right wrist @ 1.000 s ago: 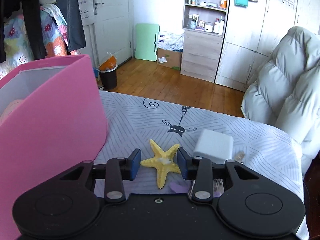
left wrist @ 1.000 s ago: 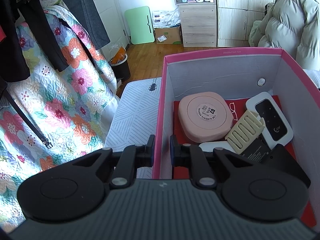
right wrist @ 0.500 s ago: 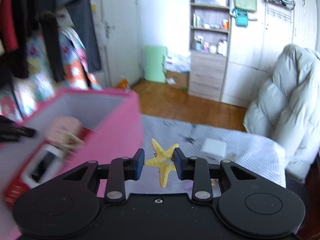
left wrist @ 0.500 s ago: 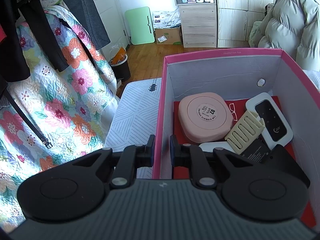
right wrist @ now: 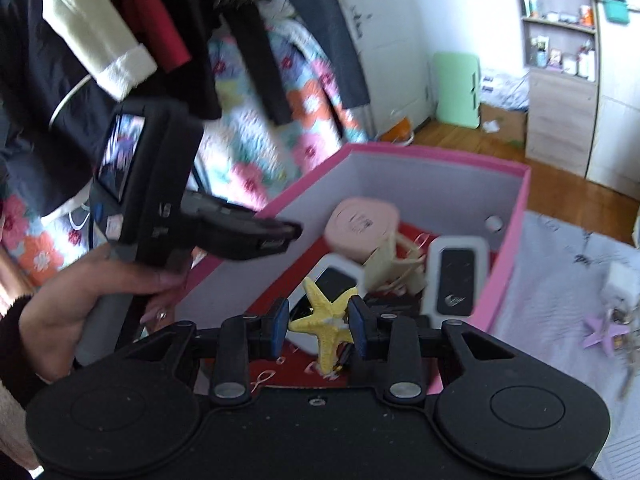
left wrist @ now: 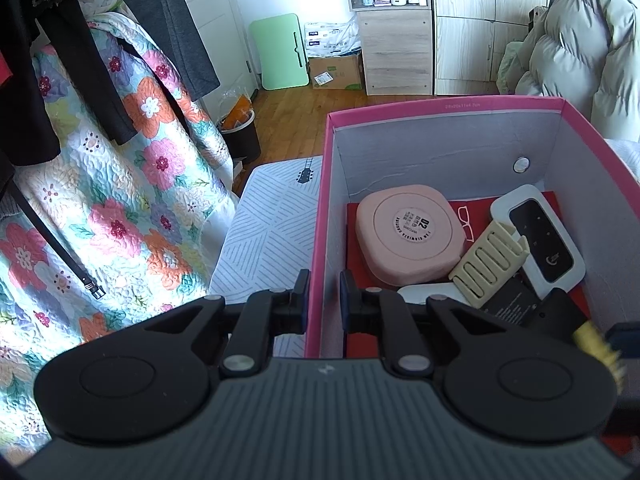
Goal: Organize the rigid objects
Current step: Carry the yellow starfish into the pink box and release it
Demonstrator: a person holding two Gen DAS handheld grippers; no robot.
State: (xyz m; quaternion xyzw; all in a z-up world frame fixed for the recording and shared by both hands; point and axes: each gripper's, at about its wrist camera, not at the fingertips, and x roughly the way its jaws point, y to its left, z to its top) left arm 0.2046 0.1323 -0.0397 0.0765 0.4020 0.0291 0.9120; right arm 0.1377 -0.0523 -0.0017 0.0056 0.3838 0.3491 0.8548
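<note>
A pink box (left wrist: 440, 106) stands on the striped bed. Inside lie a pink rounded case (left wrist: 410, 236), a cream hair claw (left wrist: 488, 264) and a white device with a black screen (left wrist: 540, 236). My left gripper (left wrist: 324, 296) is shut on the box's left wall, one pad on each side. My right gripper (right wrist: 320, 320) hangs over the near part of the box (right wrist: 516, 240). A yellow starfish (right wrist: 326, 316) sits between its jaws. They are opening, and the star's arms still touch both pads. The starfish (left wrist: 592, 344) also shows at the left wrist view's lower right edge.
A purple starfish (right wrist: 600, 332) and a white block (right wrist: 622, 280) lie on the sheet right of the box. A floral quilt (left wrist: 120, 200) and dark hanging clothes (left wrist: 52, 60) crowd the left side. A hand (right wrist: 80, 304) holds the left gripper's handle.
My right gripper closed on the yellow starfish, lifted it off the bed and swung left until it hung over the open box. The left gripper and the box stayed put.
</note>
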